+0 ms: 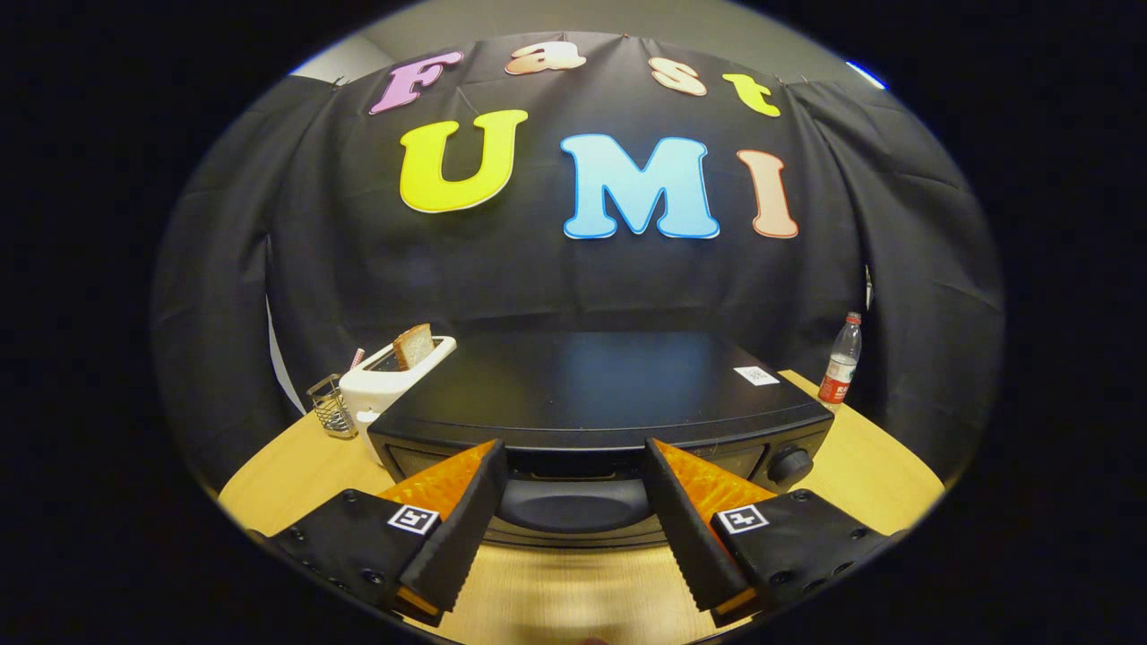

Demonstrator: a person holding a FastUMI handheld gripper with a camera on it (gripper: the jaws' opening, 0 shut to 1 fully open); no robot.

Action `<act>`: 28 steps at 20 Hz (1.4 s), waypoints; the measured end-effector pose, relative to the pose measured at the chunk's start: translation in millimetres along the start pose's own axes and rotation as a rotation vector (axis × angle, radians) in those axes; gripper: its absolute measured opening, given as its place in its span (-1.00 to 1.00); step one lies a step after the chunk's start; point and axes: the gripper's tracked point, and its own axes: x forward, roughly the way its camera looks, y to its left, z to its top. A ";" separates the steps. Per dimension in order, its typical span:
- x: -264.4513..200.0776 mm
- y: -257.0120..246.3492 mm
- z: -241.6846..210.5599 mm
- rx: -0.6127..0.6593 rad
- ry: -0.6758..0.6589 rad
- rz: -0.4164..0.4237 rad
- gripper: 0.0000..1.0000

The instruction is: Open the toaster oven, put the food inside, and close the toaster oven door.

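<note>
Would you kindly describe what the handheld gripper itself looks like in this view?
The gripper has two wedge-shaped fingers with ribbed, saw-toothed inner faces. Each sits on a blocky mount studded with round screw heads and bears a small square black-and-white marker tag. No cables are visible.

Black toaster oven (600, 394), white toaster (385, 385), light wood table (860, 466), red-labelled bottle (840, 369).

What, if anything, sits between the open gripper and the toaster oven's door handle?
Nothing visible. The gripper is open, its fingers spread either side of the door handle on the toaster oven. The white toaster stands off to the oven's side, behind.
</note>
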 end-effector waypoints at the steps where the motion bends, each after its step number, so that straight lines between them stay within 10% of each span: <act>1: 0.5 0.0 0.7 0.002 -0.012 -0.001 0.93; 28: -92.8 2.3 -117.0 -0.002 0.211 0.044 0.94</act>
